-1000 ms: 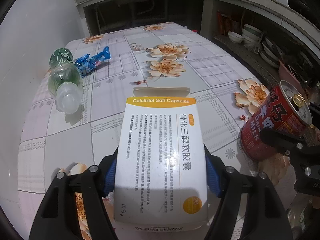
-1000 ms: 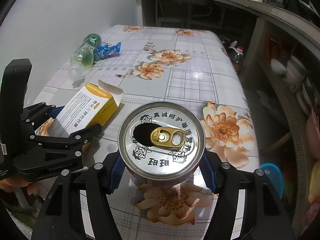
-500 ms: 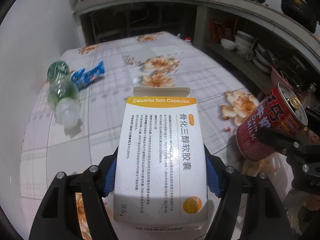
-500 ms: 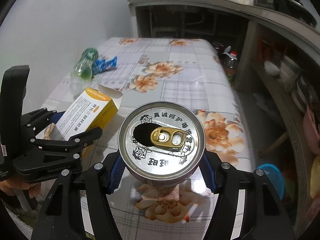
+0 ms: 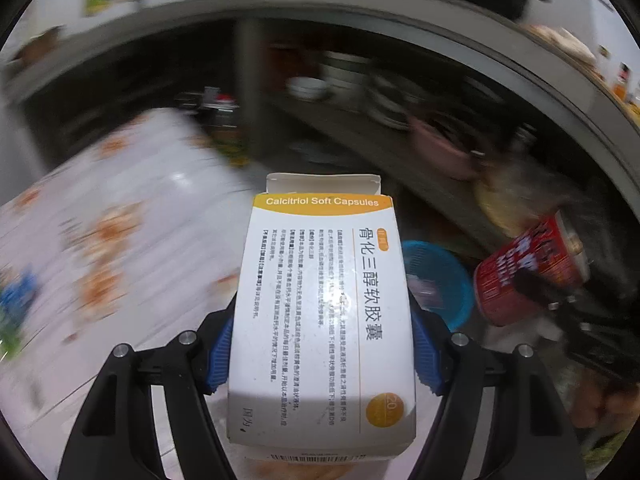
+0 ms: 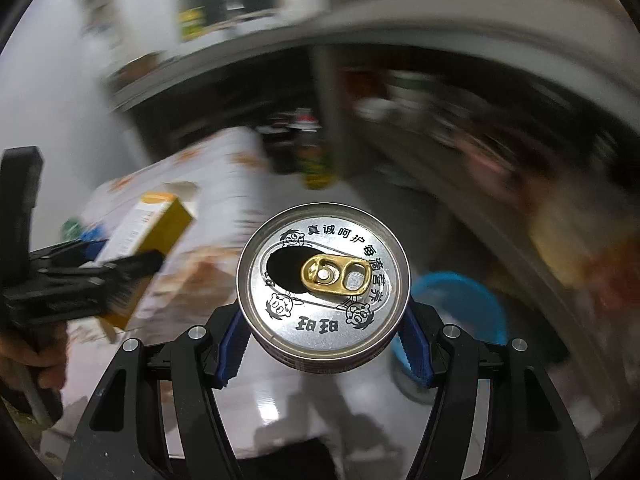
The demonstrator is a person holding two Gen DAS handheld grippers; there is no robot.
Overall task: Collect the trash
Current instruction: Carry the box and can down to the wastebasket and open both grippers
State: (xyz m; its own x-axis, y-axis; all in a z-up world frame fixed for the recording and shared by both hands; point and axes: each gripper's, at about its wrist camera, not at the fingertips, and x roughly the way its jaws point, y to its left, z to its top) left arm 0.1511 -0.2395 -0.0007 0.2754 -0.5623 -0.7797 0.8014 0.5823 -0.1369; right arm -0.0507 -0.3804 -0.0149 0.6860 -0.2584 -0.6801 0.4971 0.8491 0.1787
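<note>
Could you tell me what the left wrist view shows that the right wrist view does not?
Only the left wrist view shows the medicine box face with its printed label, and the can's red side. Only the right wrist view shows the can's silver top with its gold pull tab and a hand on the left gripper. Both show box, can, blue basket and floral table.

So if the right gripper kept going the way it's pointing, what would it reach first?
Probably the blue basket on the floor, just beyond the can it holds; the blur makes depth uncertain.
</note>
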